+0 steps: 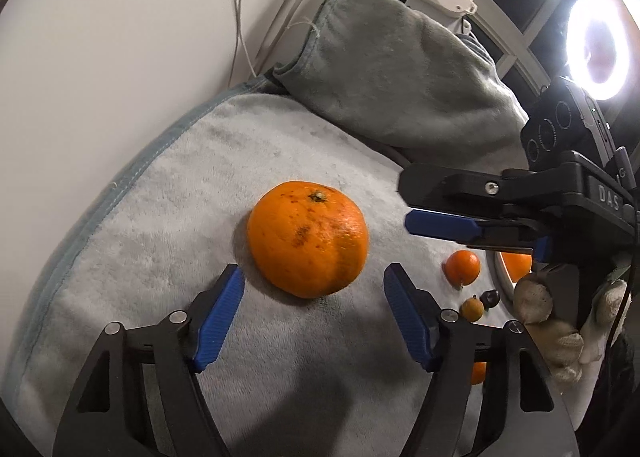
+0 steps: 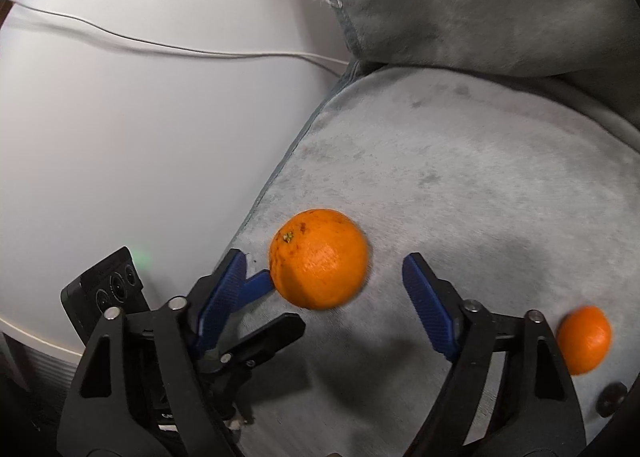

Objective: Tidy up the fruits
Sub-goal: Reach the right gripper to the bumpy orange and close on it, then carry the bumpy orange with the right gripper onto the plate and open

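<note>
Orange [image 1: 307, 239] on grey towel [image 1: 160, 217], between both tools: my left tool [image 1: 314, 321] and right tool [image 2: 324, 297] gape, touching nothing. Straddle its widest girth, then squeeze gently.

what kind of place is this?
Probably a home room set up for recording: fruit lies on a grey fleece blanket against a white wall, with a ring light by a dark window.
</note>
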The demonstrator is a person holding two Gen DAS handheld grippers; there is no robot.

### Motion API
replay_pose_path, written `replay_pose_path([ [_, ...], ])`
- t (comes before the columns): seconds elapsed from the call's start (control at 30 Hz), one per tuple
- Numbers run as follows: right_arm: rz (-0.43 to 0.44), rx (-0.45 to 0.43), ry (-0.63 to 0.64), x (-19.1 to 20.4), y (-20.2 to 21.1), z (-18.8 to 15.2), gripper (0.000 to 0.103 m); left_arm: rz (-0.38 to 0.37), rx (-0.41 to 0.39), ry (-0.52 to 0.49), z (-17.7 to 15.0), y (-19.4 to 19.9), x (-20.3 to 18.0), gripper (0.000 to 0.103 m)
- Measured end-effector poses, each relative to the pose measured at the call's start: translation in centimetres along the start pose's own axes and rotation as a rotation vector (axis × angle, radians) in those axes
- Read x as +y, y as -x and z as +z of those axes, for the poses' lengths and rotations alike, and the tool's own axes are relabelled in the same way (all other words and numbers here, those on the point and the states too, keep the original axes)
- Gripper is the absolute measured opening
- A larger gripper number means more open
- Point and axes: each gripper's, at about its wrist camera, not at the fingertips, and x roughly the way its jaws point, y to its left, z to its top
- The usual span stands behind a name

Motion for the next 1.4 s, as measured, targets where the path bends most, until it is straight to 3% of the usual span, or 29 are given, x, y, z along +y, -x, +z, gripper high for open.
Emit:
replay_pose_path([
  [0.67, 0.016, 0.082, -0.042, -0.6, -4.7, 0.8, 0.068, -0.025, 0.032, 0.001, 0.2, -1.9, 0.6, 0.063],
  [1.4, 0.005, 0.04, -0.054, -0.9, -1.8, -0.6, 0.066, -0.027, 0.011, -0.019, -0.5, -1.3, -1.5, 0.062],
])
